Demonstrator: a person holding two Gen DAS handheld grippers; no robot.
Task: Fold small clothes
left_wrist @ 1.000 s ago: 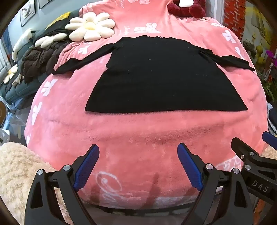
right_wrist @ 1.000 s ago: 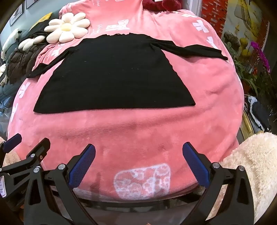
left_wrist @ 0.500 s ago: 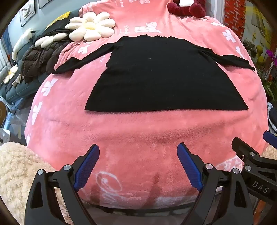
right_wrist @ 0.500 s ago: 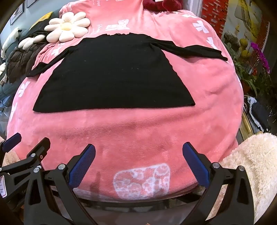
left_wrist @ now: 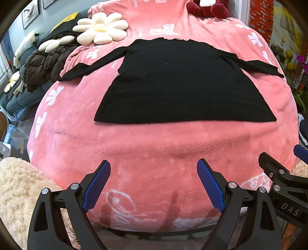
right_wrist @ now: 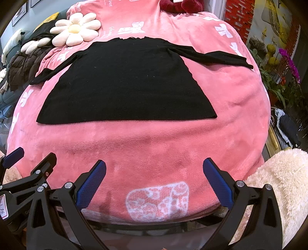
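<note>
The black long-sleeved knit top (left_wrist: 181, 84) lies flat and face-down or face-up, I cannot tell which, on the pink plush blanket (left_wrist: 154, 146) that covers the rounded surface in front of me. Its hem runs straight across, parallel to the blanket's near edge, and its neckline points toward the far edge. One sleeve stretches out toward the left edge, the other toward the right edge, both spread away from the body.

My left gripper (left_wrist: 154, 182) hangs above the blanket's near edge with its blue-padded jaws wide apart, holding nothing, well short of the hem. My right gripper (right_wrist: 154, 180) sits just beside it, jaws equally spread and empty, over a white patterned patch (right_wrist: 157, 202) printed on the blanket.

Near the far left corner rests a cream daisy-shaped cushion (left_wrist: 100, 28), touching a dark brown quilted jacket (left_wrist: 44, 63) beyond the blanket's left edge. A dark red plush toy (left_wrist: 209, 9) sits at the far edge. Cream fluffy fabric (right_wrist: 279, 182) lies beside the near right corner.
</note>
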